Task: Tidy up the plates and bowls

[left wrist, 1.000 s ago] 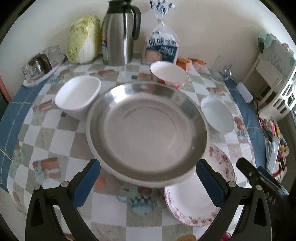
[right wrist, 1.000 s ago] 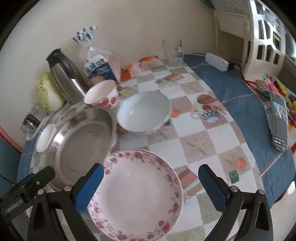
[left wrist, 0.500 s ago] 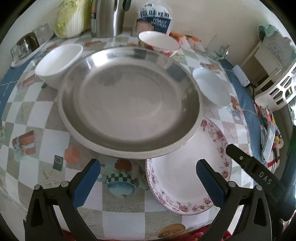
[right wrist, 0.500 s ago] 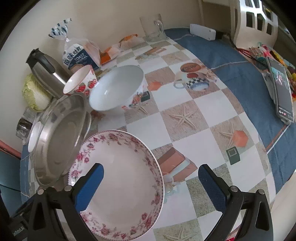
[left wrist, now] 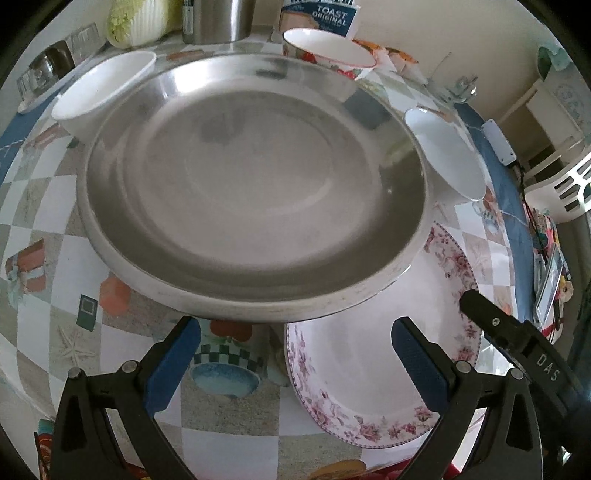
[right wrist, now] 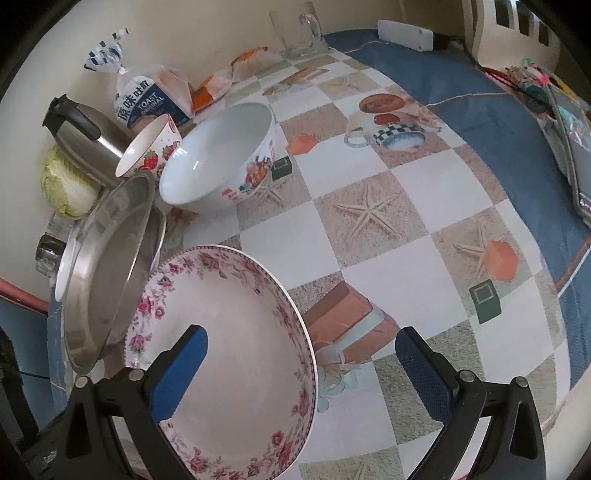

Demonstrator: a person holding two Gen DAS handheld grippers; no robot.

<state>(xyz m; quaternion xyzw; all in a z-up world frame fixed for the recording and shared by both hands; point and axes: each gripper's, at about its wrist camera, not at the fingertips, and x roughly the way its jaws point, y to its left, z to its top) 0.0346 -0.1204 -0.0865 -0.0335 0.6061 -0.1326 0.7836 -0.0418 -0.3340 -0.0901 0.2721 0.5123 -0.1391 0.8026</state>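
Note:
A large steel plate [left wrist: 255, 184] fills the left wrist view, its near rim just ahead of my open, empty left gripper [left wrist: 295, 362]; it also shows in the right wrist view [right wrist: 110, 273]. A floral-rimmed plate [left wrist: 369, 369] lies right of it, partly under its rim. In the right wrist view the floral plate [right wrist: 236, 350] sits close, and my open, empty right gripper [right wrist: 301, 373] straddles its near right rim. A white bowl [left wrist: 107, 88] stands left, a strawberry bowl [left wrist: 328, 48] behind, a printed white bowl [right wrist: 221, 158] right.
A steel thermos [right wrist: 85, 136], a cabbage [right wrist: 66, 188], a toast bag [right wrist: 147, 96] and a glass mug [right wrist: 299, 33] stand along the back wall. A phone [right wrist: 576, 147] lies at the right edge on blue cloth. The table's near edge is just below both grippers.
Both grippers have moved forward and lower: the steel plate and the floral plate look much larger and closer. Both stay open. No dish has moved.

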